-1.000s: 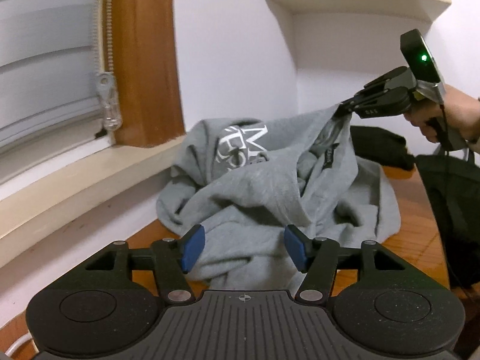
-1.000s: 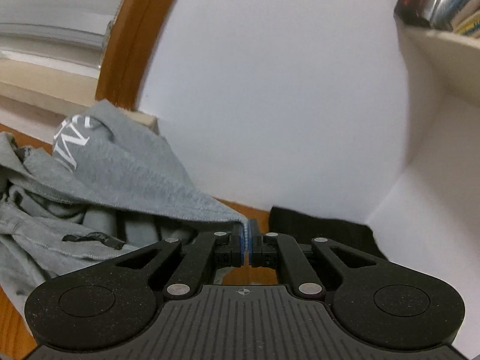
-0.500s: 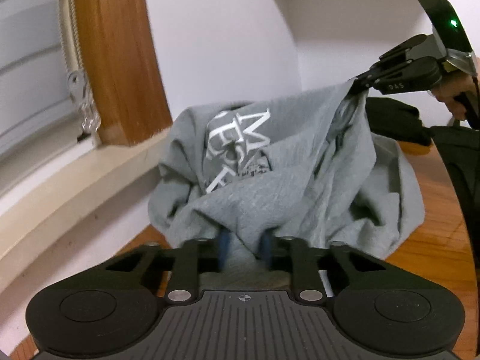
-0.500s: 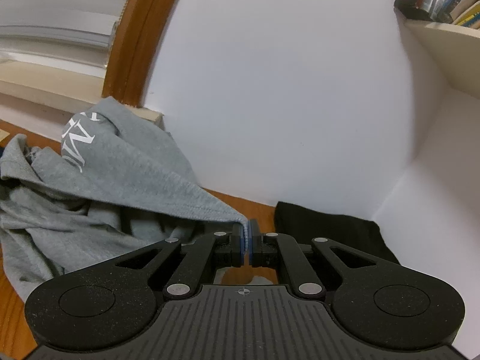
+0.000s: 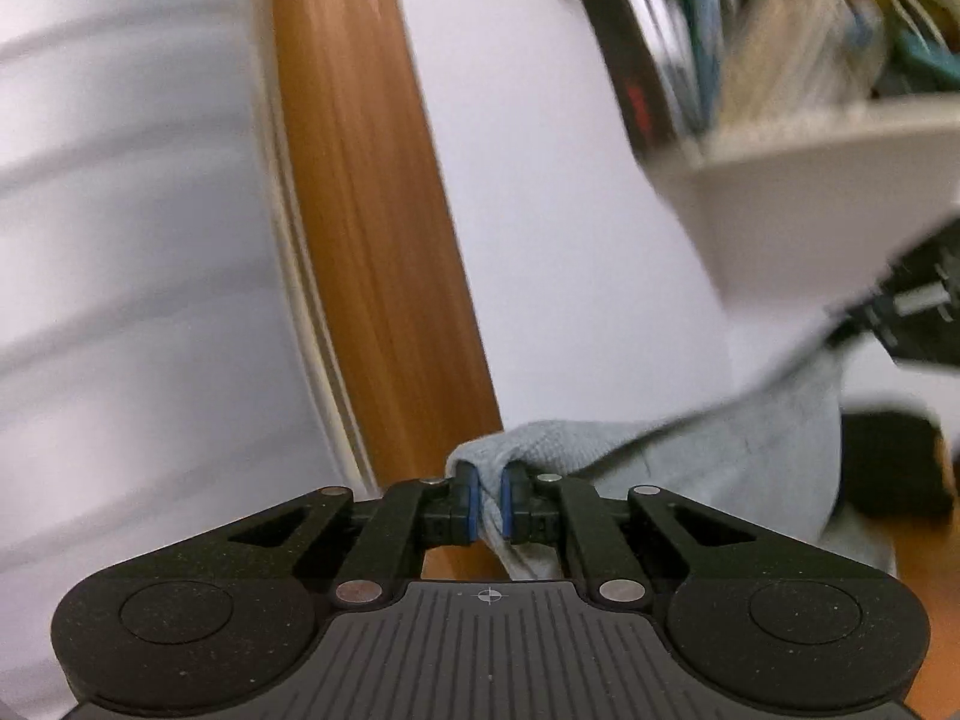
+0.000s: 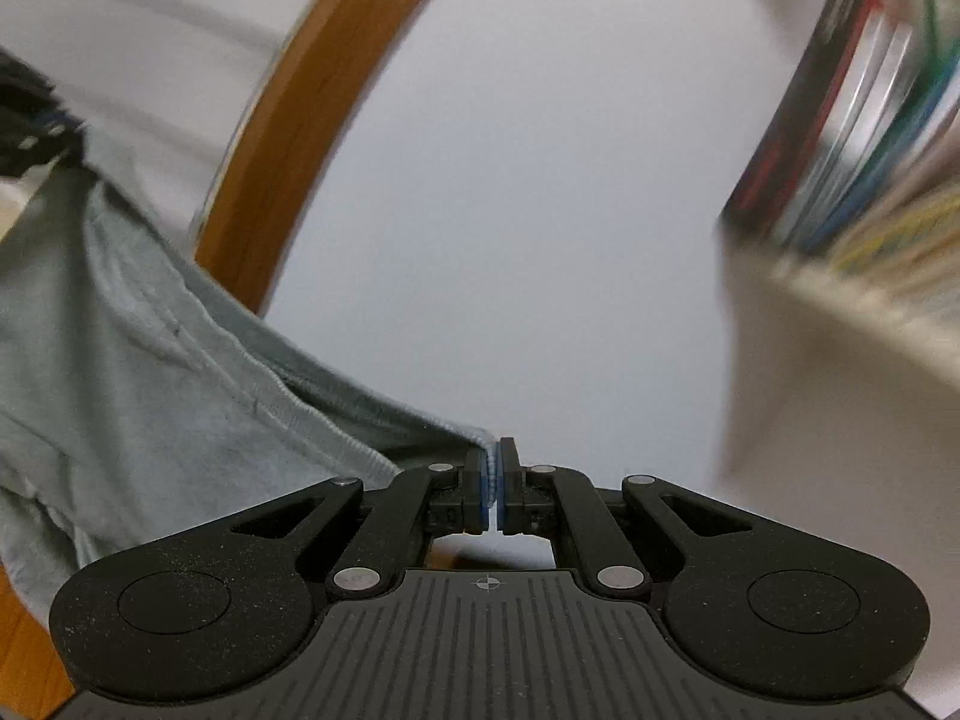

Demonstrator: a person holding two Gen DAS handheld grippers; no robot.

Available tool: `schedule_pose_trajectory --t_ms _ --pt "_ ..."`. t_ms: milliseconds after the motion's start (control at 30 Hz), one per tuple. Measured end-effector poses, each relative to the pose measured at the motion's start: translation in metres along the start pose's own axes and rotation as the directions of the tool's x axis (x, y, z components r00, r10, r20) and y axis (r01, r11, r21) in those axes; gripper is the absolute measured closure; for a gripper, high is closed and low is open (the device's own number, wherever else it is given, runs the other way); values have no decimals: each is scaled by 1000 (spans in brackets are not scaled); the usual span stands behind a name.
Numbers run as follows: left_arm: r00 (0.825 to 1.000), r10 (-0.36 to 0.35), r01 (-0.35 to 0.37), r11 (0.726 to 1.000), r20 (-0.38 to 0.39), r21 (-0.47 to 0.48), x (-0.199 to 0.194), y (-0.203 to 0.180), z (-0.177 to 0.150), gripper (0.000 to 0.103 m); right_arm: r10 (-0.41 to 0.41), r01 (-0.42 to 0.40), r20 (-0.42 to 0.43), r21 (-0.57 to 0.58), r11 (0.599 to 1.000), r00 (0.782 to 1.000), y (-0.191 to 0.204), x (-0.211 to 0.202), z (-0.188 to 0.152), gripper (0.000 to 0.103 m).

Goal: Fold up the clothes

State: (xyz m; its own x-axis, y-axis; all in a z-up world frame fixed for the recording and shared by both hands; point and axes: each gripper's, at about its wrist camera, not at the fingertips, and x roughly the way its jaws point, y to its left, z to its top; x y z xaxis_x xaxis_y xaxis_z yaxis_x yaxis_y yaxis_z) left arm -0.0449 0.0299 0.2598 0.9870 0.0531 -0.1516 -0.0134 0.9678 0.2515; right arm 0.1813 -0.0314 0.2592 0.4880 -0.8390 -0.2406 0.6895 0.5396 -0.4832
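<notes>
A grey sweatshirt hangs stretched in the air between both grippers. My left gripper pinches a bunched fold of it between the blue pads, its jaws still closing tight on the cloth. In the left wrist view the right gripper shows blurred at the right edge, holding the far end of the cloth. My right gripper is shut on the stitched hem of the sweatshirt. The left gripper appears blurred at the far left of the right wrist view, with the cloth running up to it.
A wooden window frame and white blinds stand behind on the left. A shelf of books juts out high on the right. A dark garment lies on the wooden table below.
The left gripper shut on a fold of the sweatshirt. Both grippers then rose sharply, lifting the sweatshirt off the table and stretching it between them; the views now look higher at shelf and wall.
</notes>
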Motion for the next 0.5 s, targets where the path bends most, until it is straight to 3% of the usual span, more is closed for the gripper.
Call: schedule_pose_trajectory --t_ms 133,267,333,500 --pt "992 59 -61 998 114 9 -34 12 70 95 -55 57 103 -18 998 993 -32 -53 54 99" --pt "966 126 -135 990 224 29 -85 17 138 95 -94 103 216 -30 994 972 -54 -114 103 99" --pt "948 157 -174 984 278 38 -109 19 169 96 -114 128 273 -34 991 955 -60 -144 126 99" --pt "881 242 -271 962 406 15 -176 30 226 96 -134 153 413 -12 988 901 -76 -221 172 99"
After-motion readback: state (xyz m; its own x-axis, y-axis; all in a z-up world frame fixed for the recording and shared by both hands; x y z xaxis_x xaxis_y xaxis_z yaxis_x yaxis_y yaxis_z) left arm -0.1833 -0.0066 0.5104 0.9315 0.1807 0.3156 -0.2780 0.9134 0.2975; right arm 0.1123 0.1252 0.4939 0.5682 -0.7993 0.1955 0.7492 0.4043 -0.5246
